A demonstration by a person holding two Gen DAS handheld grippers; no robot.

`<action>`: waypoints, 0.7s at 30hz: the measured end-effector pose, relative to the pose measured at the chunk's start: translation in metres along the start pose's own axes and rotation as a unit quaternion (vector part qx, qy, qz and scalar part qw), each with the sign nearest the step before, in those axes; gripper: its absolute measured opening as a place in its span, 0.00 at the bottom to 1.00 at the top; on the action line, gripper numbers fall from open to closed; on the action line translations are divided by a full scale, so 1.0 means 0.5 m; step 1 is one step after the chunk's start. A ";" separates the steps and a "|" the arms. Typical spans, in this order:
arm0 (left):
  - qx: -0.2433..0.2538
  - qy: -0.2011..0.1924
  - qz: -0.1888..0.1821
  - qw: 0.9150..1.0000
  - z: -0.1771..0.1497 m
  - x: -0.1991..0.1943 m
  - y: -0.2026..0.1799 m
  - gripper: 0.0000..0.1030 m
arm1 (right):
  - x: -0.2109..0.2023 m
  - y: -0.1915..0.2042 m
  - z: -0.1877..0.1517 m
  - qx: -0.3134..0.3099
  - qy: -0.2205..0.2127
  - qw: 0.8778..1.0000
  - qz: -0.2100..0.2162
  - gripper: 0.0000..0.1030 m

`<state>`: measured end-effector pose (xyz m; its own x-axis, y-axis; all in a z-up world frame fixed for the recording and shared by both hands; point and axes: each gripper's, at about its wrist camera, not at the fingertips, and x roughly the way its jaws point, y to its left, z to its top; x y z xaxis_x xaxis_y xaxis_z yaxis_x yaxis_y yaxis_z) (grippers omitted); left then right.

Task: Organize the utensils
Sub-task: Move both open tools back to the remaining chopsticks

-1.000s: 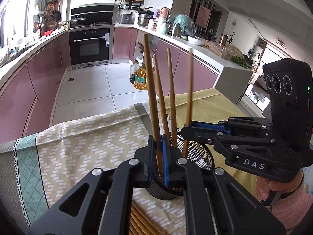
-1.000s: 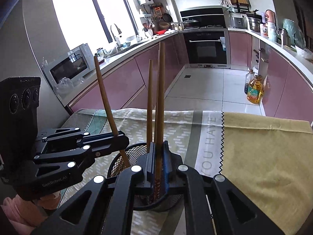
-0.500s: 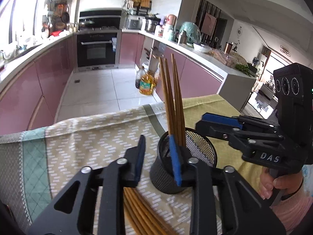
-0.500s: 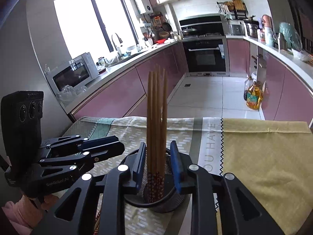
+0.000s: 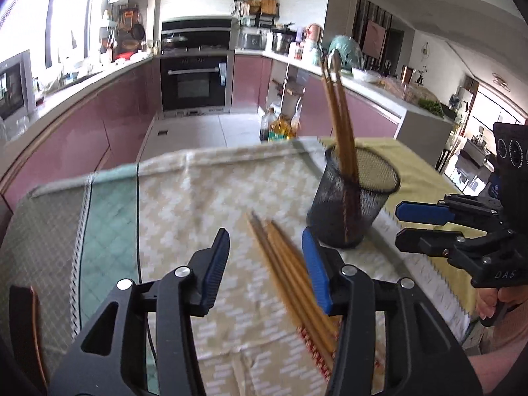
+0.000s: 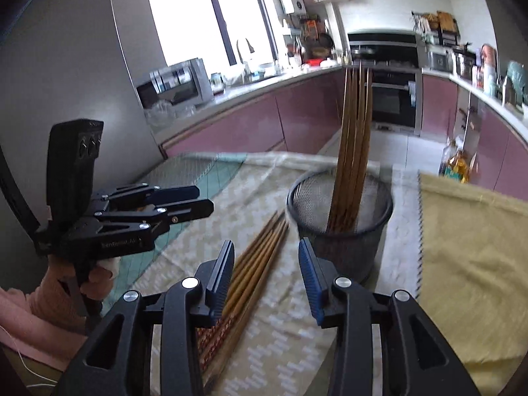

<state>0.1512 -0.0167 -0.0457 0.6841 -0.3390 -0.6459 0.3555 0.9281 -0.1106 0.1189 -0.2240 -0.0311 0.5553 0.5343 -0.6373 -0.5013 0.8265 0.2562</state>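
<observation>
Several brown chopsticks (image 5: 341,128) stand bunched in the black mesh cup (image 5: 349,204) on my left wrist view, more loose chopsticks (image 5: 290,274) lie flat on the patterned cloth (image 5: 184,204) between the spread fingers of my left gripper (image 5: 265,264), and the right gripper (image 5: 409,224), marked "DAS", sits beside the cup, parted and empty. My right wrist view adds the red-patterned ends of the loose sticks under its own wide-open fingers, plus the yellow cloth (image 6: 468,247).

A: What's showing on the left gripper (image 5: 265,264)?
B: Black frame, blue ribbed pads (image 5: 216,265), silver screws.
A: The right gripper (image 6: 266,267)?
B: It's matching, wearing white "DAS" lettering; pink sleeves are covering both wrists.
</observation>
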 end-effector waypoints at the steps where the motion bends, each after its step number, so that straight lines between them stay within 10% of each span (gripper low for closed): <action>1: -0.004 0.009 0.001 1.000 -0.013 0.006 0.005 0.44 | 0.013 -0.002 -0.010 0.006 0.011 1.000 0.001 0.37; 21: -0.003 0.087 -0.001 0.996 -0.098 0.078 -0.010 0.46 | 0.104 0.024 -0.064 0.010 0.076 0.996 -0.038 0.37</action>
<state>0.1452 -0.0268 -0.1074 0.5630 -0.3095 -0.7663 0.3531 0.9284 -0.1155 0.1206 -0.1923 -0.0843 0.4833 0.4385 -0.7577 -0.4474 0.8677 0.2168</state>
